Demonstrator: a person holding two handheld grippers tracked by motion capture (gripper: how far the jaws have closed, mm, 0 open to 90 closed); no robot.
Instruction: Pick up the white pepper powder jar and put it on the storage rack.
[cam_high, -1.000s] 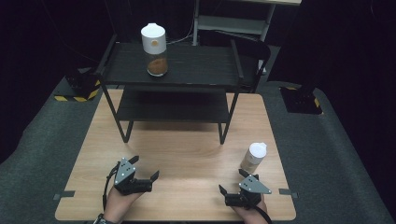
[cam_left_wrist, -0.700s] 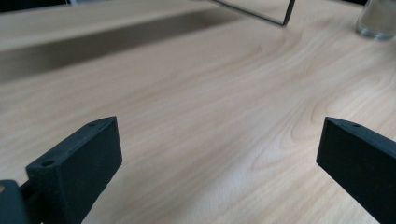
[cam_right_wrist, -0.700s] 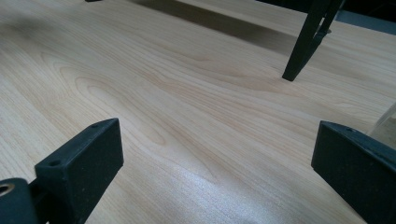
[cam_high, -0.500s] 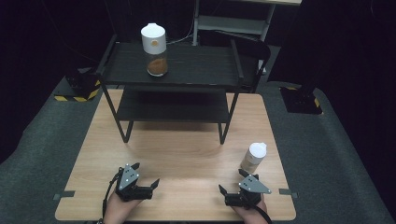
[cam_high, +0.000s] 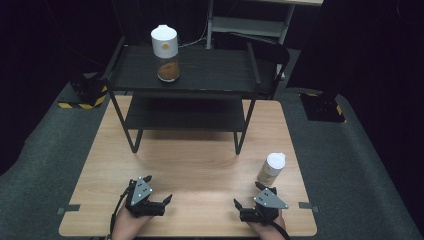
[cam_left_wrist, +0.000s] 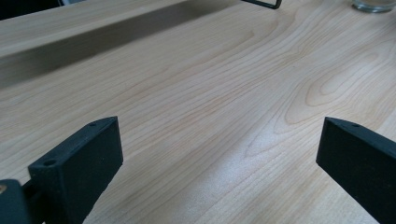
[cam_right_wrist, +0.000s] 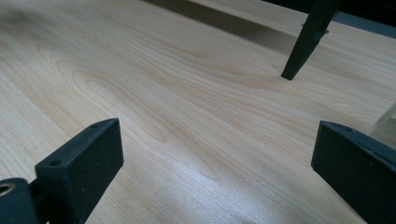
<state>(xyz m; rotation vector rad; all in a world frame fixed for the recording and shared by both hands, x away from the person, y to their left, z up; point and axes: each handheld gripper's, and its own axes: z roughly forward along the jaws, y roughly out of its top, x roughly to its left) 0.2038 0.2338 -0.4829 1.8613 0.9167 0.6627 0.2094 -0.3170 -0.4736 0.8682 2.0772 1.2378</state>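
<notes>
Your counter is a light wooden top with dark carpet on every side. Both tools sit close to its near edge, and the right one is also near the right-hand edge. Between the tools and the black two-level shelf at the far end lies a broad stretch of bare wood, open for moving. The shelf's thin legs come down onto the wood; one leg stands ahead of your right tool in the right gripper view.

Your hands come in from the bottom edge, low over the wood, well apart from each other. The left tool points forward and toward the middle of the counter. The right tool points forward and angles toward the left.

Your left tool is spread wide, with nothing but wood grain between its jaws. Your right tool is spread just as wide and grips nothing.

The small bottle with the white cap stands upright on the counter just beyond your right tool, near it but not touching; its pale side edges in past the right jaw in the right gripper view. A taller jar with a white lid and brown contents stands on the shelf's top level, toward its left, well away from both tools.
</notes>
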